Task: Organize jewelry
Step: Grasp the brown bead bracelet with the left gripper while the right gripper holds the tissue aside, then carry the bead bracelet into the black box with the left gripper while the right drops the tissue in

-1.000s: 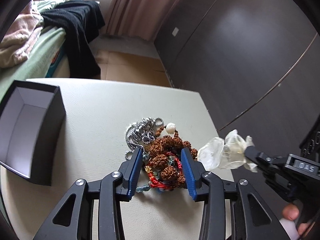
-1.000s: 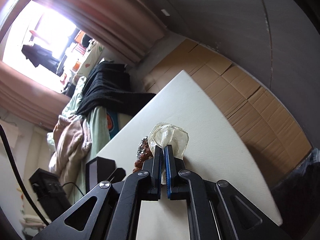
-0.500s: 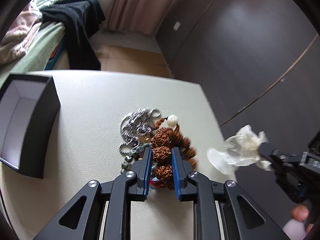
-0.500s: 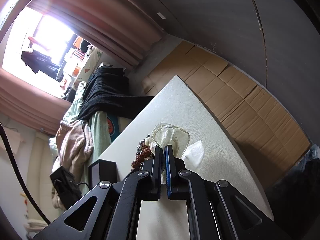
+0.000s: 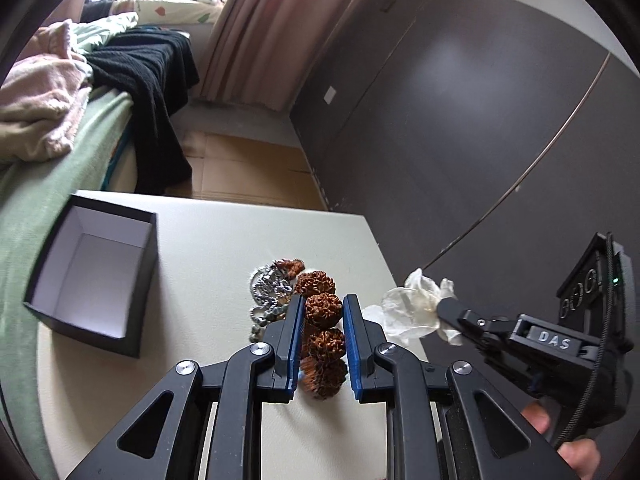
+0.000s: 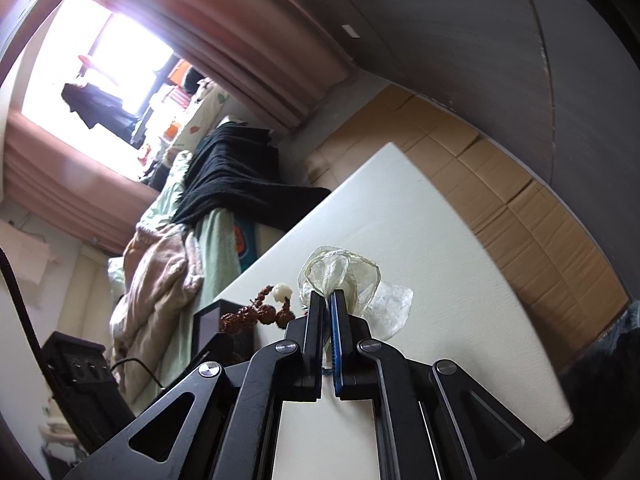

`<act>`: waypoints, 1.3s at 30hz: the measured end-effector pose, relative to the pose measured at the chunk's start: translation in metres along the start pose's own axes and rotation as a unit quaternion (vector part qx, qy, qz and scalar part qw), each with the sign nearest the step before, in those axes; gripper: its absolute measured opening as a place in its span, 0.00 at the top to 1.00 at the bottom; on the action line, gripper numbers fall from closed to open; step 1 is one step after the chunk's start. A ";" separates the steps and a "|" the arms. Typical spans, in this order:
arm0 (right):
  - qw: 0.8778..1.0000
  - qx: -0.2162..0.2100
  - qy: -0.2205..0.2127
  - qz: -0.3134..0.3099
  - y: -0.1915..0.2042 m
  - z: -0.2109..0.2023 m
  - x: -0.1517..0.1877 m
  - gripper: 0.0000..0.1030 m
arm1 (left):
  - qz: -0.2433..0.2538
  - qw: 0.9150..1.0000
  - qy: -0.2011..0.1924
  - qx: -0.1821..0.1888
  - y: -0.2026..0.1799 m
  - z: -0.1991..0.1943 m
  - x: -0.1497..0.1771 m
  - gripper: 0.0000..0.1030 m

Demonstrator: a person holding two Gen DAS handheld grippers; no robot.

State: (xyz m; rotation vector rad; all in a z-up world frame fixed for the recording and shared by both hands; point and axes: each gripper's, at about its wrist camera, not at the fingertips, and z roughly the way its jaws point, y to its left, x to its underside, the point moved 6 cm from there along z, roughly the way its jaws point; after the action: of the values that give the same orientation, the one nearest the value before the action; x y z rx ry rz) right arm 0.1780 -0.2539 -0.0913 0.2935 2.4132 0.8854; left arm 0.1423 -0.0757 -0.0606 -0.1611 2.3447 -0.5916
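Beads (image 5: 323, 312) between left tongs (image 5: 322, 312)

One open black box (image 5: 92, 276), one sheer pouch (image 5: 408, 312), one brown seed-bead strand (image 5: 322, 310), perhaps two silvery chains (image 5: 268, 292), two grippers (image 5: 320, 312) (image 6: 327, 312).

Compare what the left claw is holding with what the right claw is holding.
The left claw grips a brown rudraksha bead bracelet: dark, knobbly, opaque beads in a row. The right claw pinches a sheer organza pouch: pale, translucent, crumpled and limp. The left claw's jaws stand apart at bead width, while the right claw's jaws are almost closed on thin fabric. Both items are clamped between blue pads above the white table.
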 end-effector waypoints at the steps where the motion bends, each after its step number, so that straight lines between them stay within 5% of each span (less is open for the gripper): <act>1: 1.000 -0.006 -0.001 -0.006 0.004 -0.001 0.002 0.95 | -0.002 1.000 -0.004 -0.001 0.003 -0.005 -0.001 0.81; 24: 0.989 -0.092 0.011 -0.117 0.100 0.031 0.054 0.95 | -0.051 0.995 -0.075 -0.029 0.081 -0.083 -0.021 0.81; 39: 0.979 -0.131 0.026 -0.154 0.145 0.071 0.068 0.95 | -0.090 0.989 -0.106 -0.044 0.135 -0.095 -0.051 0.81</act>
State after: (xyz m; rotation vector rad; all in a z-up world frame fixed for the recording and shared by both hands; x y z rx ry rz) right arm 0.1635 -0.0808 -0.0708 -0.2014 2.2695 1.0584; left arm 0.1239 0.0932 -0.0301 -0.4572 2.1642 -0.5284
